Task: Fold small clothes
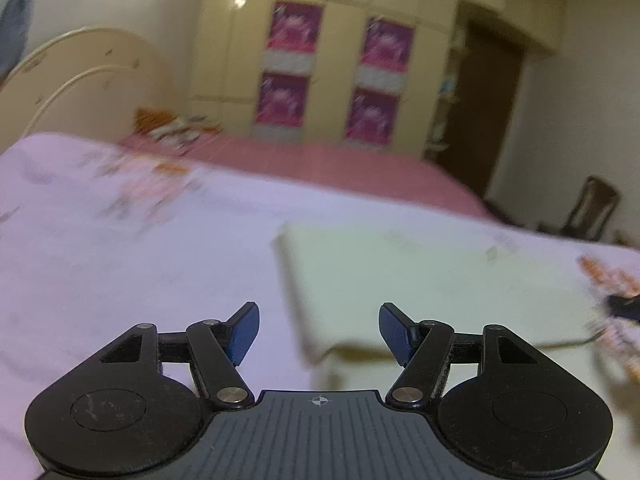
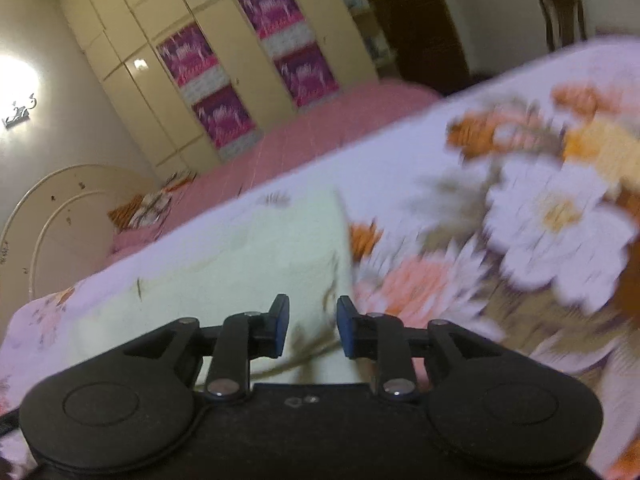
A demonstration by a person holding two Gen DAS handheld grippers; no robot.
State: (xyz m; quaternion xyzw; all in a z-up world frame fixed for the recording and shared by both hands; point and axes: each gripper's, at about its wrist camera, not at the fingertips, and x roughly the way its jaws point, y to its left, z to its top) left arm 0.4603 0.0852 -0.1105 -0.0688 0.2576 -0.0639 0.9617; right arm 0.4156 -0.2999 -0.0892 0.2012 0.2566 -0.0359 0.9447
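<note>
Left tongs [image 1: 319,330]: blue pads spread wide, nothing between them, held above the bed. Just beyond them lies the cloth [image 1: 420,280], pale cream, folded into a flat rectangle on the bedsheet [image 1: 120,280]; its near edge sits under the right pad, not touching it.

Right tongs [image 2: 313,326]: pads parted by a narrow gap, nothing pinched. The same cloth [image 2: 240,256] lies just ahead and to the left of them, flat; its right edge runs up from near the gap. A thin loose thread or hem trails at the near corner; cannot tell which.

Bedsheet: pale lilac with large orange, white and yellow flowers [image 2: 540,208], blurred. Past it, a pink bedspread [image 1: 340,164] and a cream arched headboard [image 1: 80,80]. Far wall: cream wardrobe [image 1: 224,60] with magenta panels [image 1: 294,28]; dark doorway and a chair [image 1: 592,208] to the right.
</note>
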